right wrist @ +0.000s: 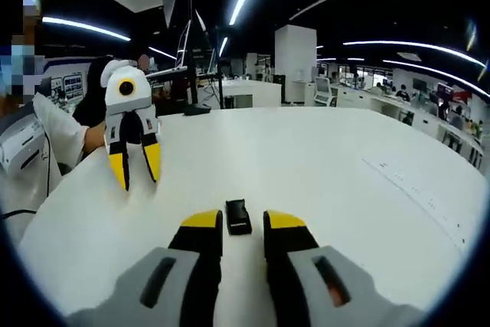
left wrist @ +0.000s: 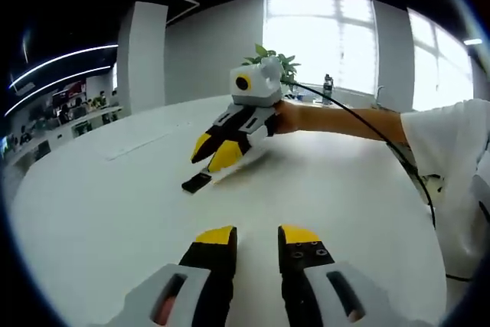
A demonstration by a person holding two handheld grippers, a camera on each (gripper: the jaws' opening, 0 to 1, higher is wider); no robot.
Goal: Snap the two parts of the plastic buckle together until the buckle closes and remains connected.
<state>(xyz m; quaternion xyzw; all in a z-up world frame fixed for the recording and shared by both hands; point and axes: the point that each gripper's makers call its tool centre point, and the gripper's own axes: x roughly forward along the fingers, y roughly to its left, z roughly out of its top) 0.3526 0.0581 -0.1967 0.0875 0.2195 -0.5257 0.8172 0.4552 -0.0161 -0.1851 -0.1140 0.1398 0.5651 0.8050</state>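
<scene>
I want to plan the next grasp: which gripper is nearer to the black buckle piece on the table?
Right. The right gripper has the buckle piece just ahead between its tips; the left gripper hangs off to the side, clearly farther.

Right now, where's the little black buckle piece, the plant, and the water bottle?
buckle piece (right wrist: 238, 217): right gripper view, middle of its top face.
plant (left wrist: 269, 57): left gripper view, its leaves.
water bottle (left wrist: 328, 88): left gripper view, its body.

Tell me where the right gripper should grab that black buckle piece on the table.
Grip the buckle piece across its two long sides, coming straight down. It lies flat on the table, pointing away between the right gripper's open jaws, so they already straddle it.
</scene>
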